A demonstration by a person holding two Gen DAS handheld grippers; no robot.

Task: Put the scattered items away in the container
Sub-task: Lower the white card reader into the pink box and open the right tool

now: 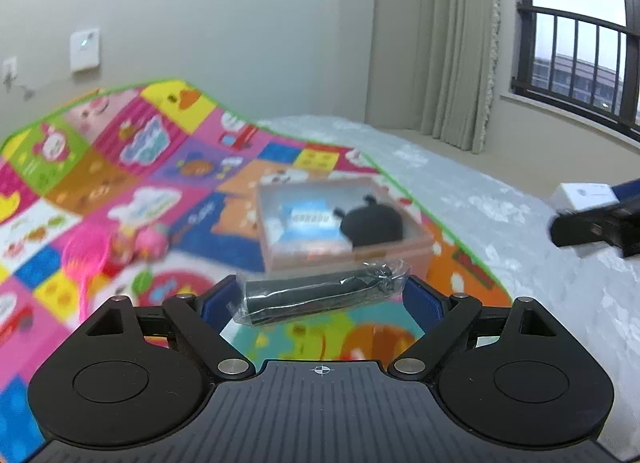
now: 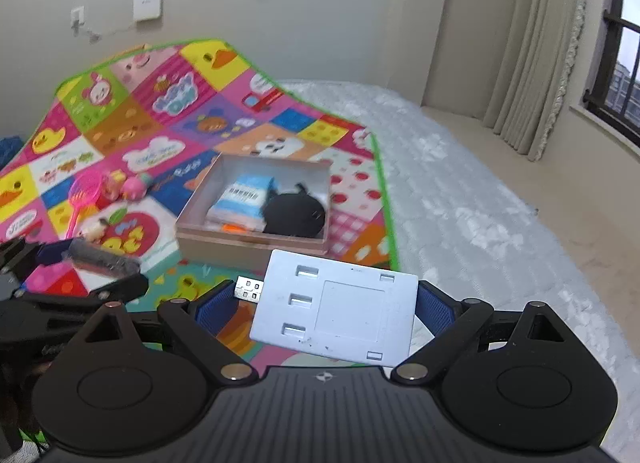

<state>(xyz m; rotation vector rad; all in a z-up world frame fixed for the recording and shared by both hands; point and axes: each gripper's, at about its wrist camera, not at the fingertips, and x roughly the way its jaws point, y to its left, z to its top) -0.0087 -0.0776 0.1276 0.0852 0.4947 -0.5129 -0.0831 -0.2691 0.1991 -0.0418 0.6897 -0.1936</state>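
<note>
Both jaws loaded: your left gripper [image 1: 320, 297] clamps the bagged black cylinder [image 1: 316, 295], your right gripper [image 2: 326, 313] pinches the white USB hub [image 2: 336, 311]. You're mid-carry; the pink box [image 2: 256, 245] sits frame centre, just beyond both loads. Next: get over its opening, clear of the black pouch [image 2: 294, 215], then release.

My left gripper [image 1: 320, 297] is clamping a black cylindrical item in clear plastic wrap [image 1: 316, 295] crosswise between its blue pads. My right gripper [image 2: 326, 309] is gripping a flat white rectangular USB hub [image 2: 340, 315], angled downward.
</note>
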